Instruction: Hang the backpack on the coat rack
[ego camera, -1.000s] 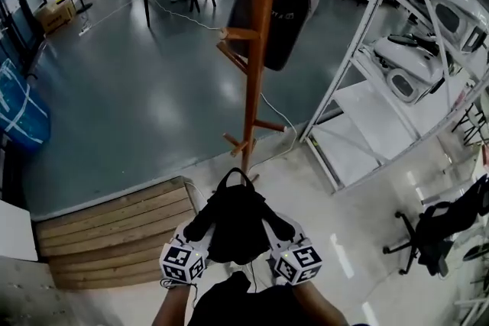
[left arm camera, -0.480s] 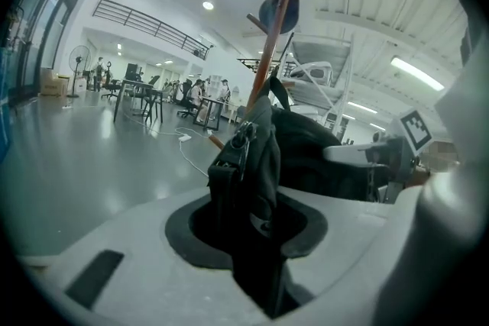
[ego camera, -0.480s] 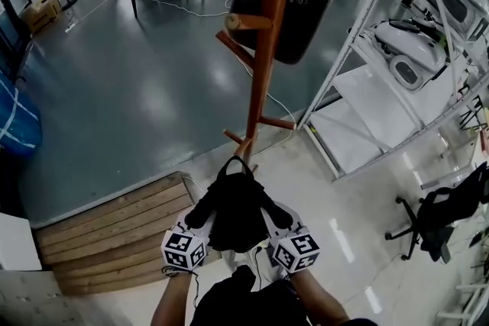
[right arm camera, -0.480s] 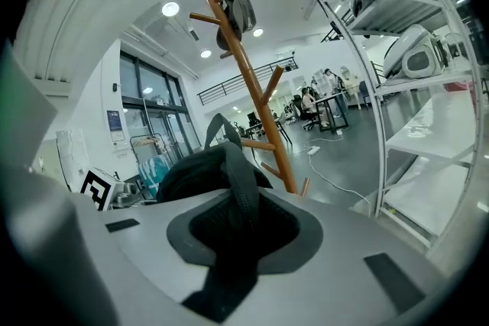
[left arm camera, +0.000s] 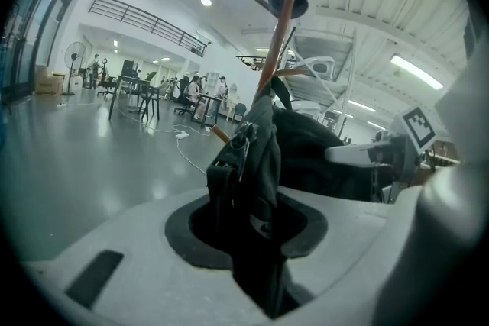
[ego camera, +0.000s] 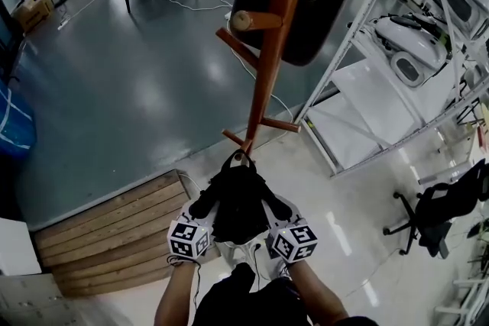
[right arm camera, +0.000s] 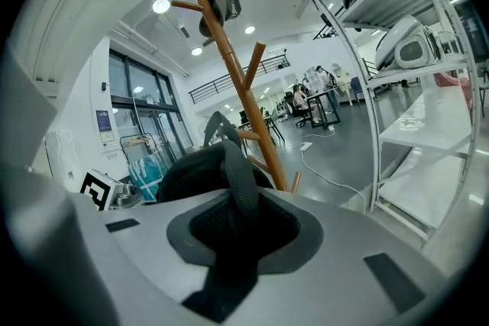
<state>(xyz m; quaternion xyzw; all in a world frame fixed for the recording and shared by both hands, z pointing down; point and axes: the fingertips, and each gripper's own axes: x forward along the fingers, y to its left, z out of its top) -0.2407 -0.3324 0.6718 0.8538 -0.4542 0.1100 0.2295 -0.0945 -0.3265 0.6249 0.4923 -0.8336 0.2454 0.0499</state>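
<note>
Black backpack [ego camera: 238, 201], near coat rack [ego camera: 271, 50], shelving [ego camera: 359, 99] right

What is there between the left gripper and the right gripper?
The backpack, gripped by both, lies between the left gripper and the right gripper; the head view shows it.

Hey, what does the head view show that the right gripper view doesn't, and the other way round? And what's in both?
Only the head view: the wooden platform and the black swivel chair on the floor. Only the right gripper view: the ceiling lights and the balcony railing. Both: the backpack gripped by the right claw, the wooden coat rack and the white shelving.
</note>
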